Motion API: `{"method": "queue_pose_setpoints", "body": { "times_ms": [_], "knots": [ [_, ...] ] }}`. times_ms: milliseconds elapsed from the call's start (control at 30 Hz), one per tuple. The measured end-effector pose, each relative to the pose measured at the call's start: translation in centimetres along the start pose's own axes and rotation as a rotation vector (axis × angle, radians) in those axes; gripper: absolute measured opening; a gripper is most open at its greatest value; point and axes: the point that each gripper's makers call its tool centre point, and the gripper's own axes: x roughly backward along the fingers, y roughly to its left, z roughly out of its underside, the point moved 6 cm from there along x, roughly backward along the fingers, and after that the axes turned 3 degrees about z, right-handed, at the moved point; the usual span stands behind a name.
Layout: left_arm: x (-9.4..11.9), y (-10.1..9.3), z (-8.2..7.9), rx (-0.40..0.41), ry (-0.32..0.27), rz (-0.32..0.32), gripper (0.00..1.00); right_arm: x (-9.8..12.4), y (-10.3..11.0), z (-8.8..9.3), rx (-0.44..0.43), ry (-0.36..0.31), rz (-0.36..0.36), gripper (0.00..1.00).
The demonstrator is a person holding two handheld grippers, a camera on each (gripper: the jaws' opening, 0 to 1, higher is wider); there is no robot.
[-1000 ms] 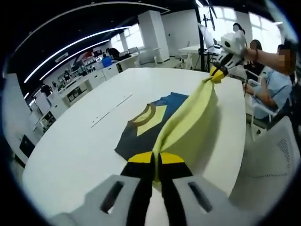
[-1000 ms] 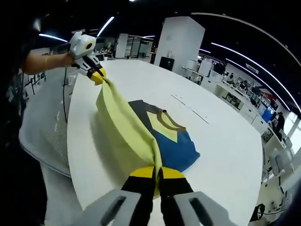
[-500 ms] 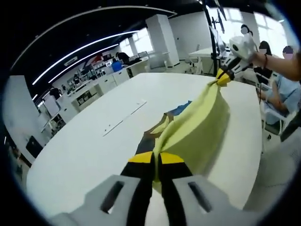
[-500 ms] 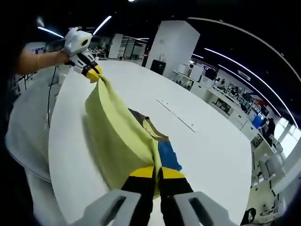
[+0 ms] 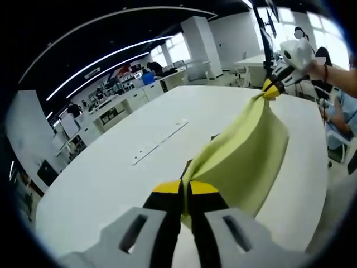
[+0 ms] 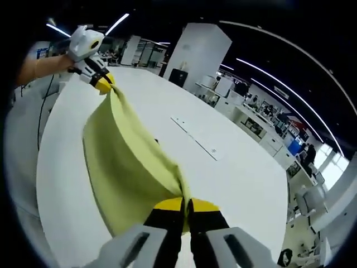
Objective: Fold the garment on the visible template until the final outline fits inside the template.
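**Yellow garment stretched between both grippers above the table**

In the left gripper view we see our left gripper (image 5: 184,195) clamped on one corner of the yellow garment (image 5: 245,153), and the right gripper (image 5: 272,86) pinching the far corner. The right gripper view mirrors this: right gripper (image 6: 185,211) closed on cloth, left gripper (image 6: 101,81) gripping the other end, a hand (image 6: 47,66) behind it. The garment (image 6: 125,167) hangs over the white table (image 6: 234,173). Its lifted fold hides whatever lies beneath it on the table.
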Motion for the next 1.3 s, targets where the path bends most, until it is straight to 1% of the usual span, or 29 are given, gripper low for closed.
{"method": "queue_pose_setpoints", "body": {
  "times_ms": [133,233,500,567,633,733,833,967,1133,1300],
  "knots": [
    [-1.2,0.7,0.4,0.027,0.007,-0.002,0.01,-1.1,-0.3,0.2,0.005,0.02,0.005,0.0],
    [-2.0,1.0,0.8,0.053,0.017,0.002,0.01,-2.2,-0.5,0.5,-0.013,0.033,0.003,0.0],
    [-4.8,1.7,2.3,0.104,0.051,0.0,0.01,-5.3,-0.6,2.2,-0.059,0.078,-0.021,0.0],
    [-5.5,1.9,2.8,0.135,0.047,0.001,0.01,-6.0,-0.5,2.6,-0.072,0.086,-0.029,0.0],
    [-6.1,2.1,3.2,0.147,0.048,0.004,0.01,-6.8,-0.5,3.1,-0.084,0.102,-0.036,0.0],
    [-7.0,2.2,4.0,0.148,0.065,0.002,0.01,-7.7,-0.3,3.6,-0.108,0.118,-0.048,0.0],
    [-7.9,2.2,4.8,0.147,0.088,0.007,0.01,-8.9,-0.2,4.1,-0.108,0.134,-0.054,0.0],
    [-9.0,2.4,5.9,0.168,0.105,0.013,0.01,-9.8,-0.3,4.9,-0.113,0.161,-0.05,0.0],
    [-9.9,2.2,7.0,0.179,0.125,0.018,0.01,-10.5,0.0,5.6,-0.108,0.179,-0.067,0.0],
    [-10.5,2.1,8.0,0.191,0.139,0.016,0.02,-10.9,-0.1,5.7,-0.115,0.181,-0.065,0.0]
  ]
}}
